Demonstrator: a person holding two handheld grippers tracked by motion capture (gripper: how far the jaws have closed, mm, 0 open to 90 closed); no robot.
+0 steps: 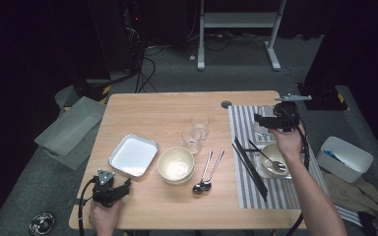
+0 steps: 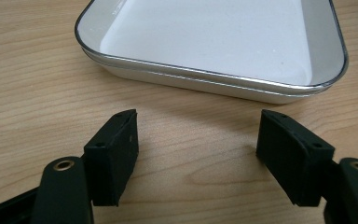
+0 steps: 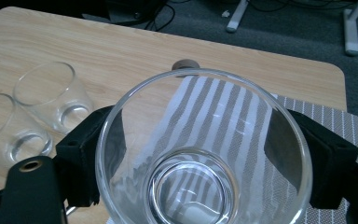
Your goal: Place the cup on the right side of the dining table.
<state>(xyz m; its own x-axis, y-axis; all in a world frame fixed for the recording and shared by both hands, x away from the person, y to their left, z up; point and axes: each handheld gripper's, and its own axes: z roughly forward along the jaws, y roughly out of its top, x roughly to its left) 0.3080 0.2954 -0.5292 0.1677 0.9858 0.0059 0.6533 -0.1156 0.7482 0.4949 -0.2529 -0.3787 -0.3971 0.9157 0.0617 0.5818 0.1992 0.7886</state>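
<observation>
I see the glass point(image 3: 204, 154) upright, mouth up, clamped between my right gripper's point(image 1: 270, 121) jaws over the striped mat point(image 1: 246, 187) at right, close to the table's point(image 1: 142, 105) far edge, while my left gripper point(image 2: 198, 154) gapes empty before the white tray point(image 2: 214, 32).

Stuff I can't make out properly: in my right gripper view the glass point(image 3: 203, 154) runs off the bottom edge of the frame, so its base is cut. My right tongs point(image 3: 200, 158) sit on either side of it, and the glass wall hides the inner faces of the pads, so I can't tell if they're actually touching it. At the left edge, one of the two other glasses point(image 3: 9, 126) is clipped. In my left gripper view the white tray point(image 2: 214, 46) loses its far side and right corner past the frame's top and right.
</observation>
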